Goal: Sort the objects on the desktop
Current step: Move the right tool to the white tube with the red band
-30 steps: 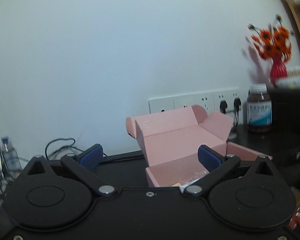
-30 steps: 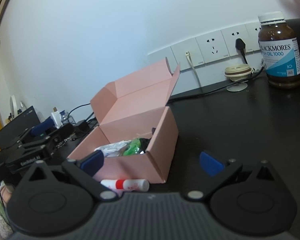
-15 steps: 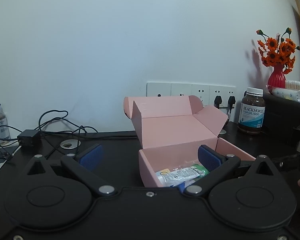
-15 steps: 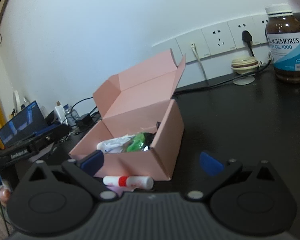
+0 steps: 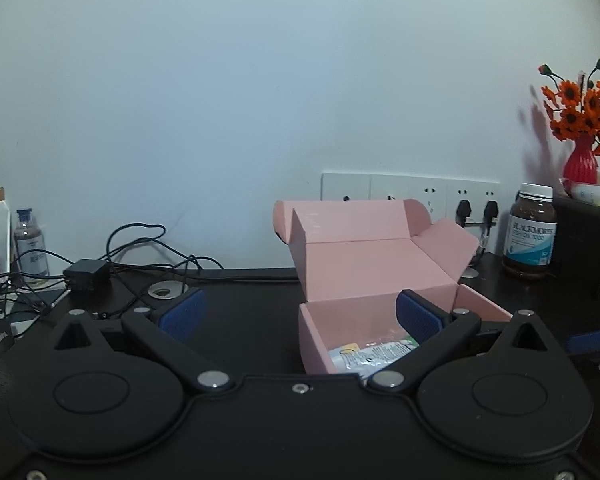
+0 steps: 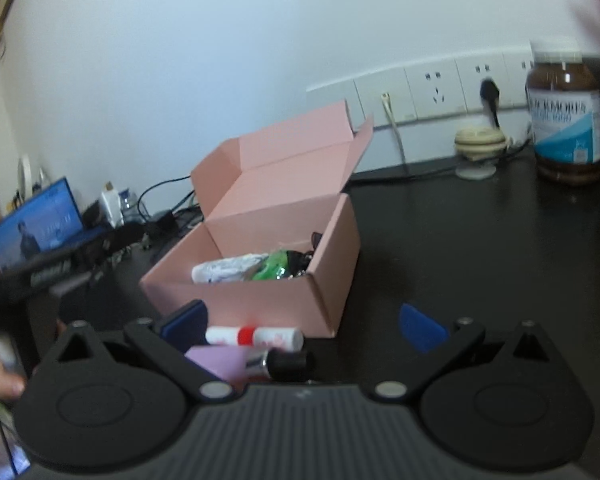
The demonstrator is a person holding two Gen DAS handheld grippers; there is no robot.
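Two grippers, both spread wide, nothing held. Left gripper (image 5: 299, 312) hovers over black desk (image 5: 252, 304); cable tangle (image 5: 140, 256) at 10 o'clock, pink box (image 5: 380, 280) at 1 o'clock, lid up, packets (image 5: 372, 354) inside. Right gripper (image 6: 303, 322): white-red tube (image 6: 254, 337) and purple object (image 6: 220, 362) lie between fingers, just before box front wall; brown supplement bottle (image 6: 564, 120) at 2 o'clock by wall sockets (image 6: 432, 88).
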